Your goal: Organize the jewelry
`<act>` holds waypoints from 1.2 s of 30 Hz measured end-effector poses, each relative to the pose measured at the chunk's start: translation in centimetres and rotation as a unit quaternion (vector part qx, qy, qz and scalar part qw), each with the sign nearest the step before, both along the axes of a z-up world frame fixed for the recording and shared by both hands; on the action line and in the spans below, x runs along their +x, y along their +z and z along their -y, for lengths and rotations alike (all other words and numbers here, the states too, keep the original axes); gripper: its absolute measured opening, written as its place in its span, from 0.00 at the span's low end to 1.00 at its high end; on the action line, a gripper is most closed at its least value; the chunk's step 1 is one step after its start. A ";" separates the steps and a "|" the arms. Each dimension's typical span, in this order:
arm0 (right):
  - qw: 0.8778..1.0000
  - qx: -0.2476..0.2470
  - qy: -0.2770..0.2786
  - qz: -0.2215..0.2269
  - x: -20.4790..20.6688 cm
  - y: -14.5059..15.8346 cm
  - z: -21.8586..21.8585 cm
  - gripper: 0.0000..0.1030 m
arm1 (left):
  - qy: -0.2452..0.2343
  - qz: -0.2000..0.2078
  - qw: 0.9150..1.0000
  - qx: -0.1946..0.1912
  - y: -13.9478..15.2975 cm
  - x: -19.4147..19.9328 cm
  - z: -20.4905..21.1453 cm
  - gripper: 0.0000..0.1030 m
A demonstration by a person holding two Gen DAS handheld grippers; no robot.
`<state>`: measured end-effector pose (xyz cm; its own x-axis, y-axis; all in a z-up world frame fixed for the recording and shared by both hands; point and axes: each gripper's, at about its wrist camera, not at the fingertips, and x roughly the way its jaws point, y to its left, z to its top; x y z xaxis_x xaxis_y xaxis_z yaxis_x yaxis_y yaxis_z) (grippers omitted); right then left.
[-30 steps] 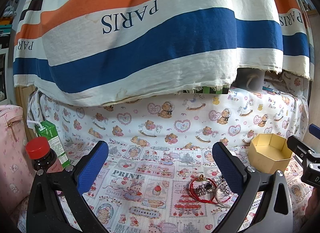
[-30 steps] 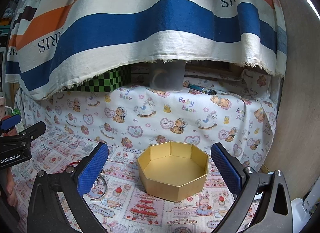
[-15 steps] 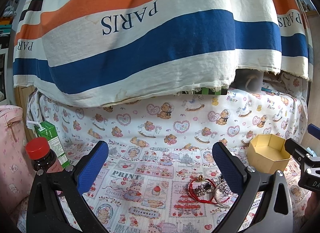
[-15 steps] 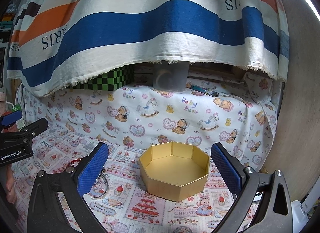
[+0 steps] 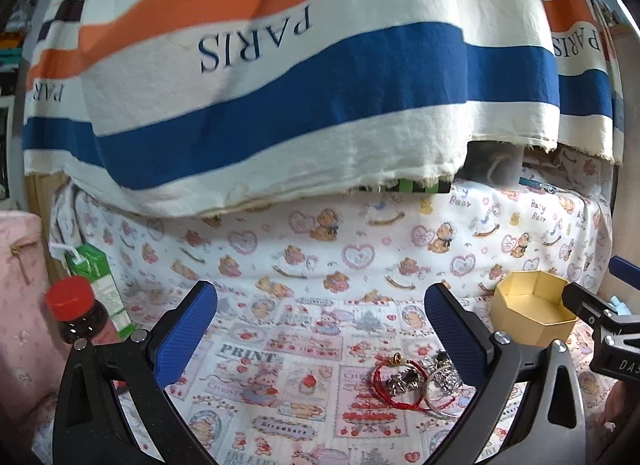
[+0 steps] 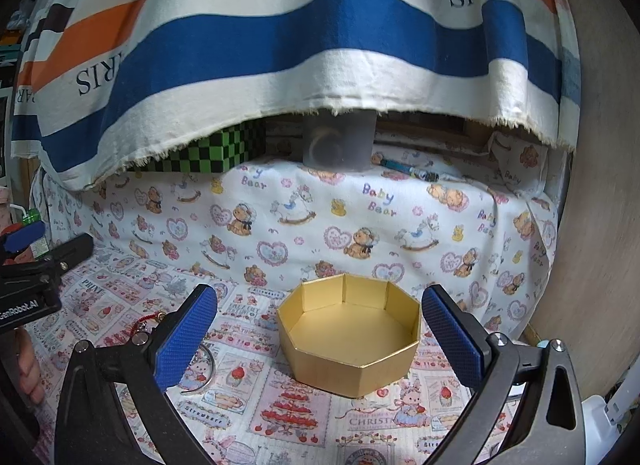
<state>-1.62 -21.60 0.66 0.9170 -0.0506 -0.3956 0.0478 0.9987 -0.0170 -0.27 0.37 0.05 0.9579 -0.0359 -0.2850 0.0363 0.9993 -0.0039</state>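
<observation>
A small heap of jewelry (image 5: 416,383) lies on the printed cloth: a red cord bracelet (image 5: 386,383), a silver bangle (image 5: 440,409) and dark charms. It sits just inside my left gripper's right finger. My left gripper (image 5: 320,329) is open and empty above the cloth. A gold octagonal box (image 6: 348,339), open and empty, stands between the fingers of my right gripper (image 6: 320,329), which is open and empty. The box also shows at the right of the left wrist view (image 5: 534,311). Part of the bangle (image 6: 200,369) shows behind my right gripper's left finger.
A red-capped bottle (image 5: 78,313) and a green carton (image 5: 100,277) stand at the left beside a pink bag (image 5: 18,289). A striped PARIS cloth (image 5: 280,105) hangs overhead. A raised ledge at the back holds a checkered box (image 6: 208,149) and a grey container (image 6: 340,141).
Both grippers have drawn back and risen slightly; the box and the jewelry sit a little lower and farther off in view. Nothing was grasped.
</observation>
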 end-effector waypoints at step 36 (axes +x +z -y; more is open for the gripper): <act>0.987 0.109 0.049 -0.103 1.8 -2.1 1.7 0.36 | -0.102 -0.345 0.929 -0.090 -3.4 8.4 2.4 0.24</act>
<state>0.20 -23.29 -1.47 0.8118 0.1407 -0.5667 -0.0307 0.9795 0.1993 8.14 -2.00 -3.39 0.5178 -0.3032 -0.8000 0.1527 0.9528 -0.2623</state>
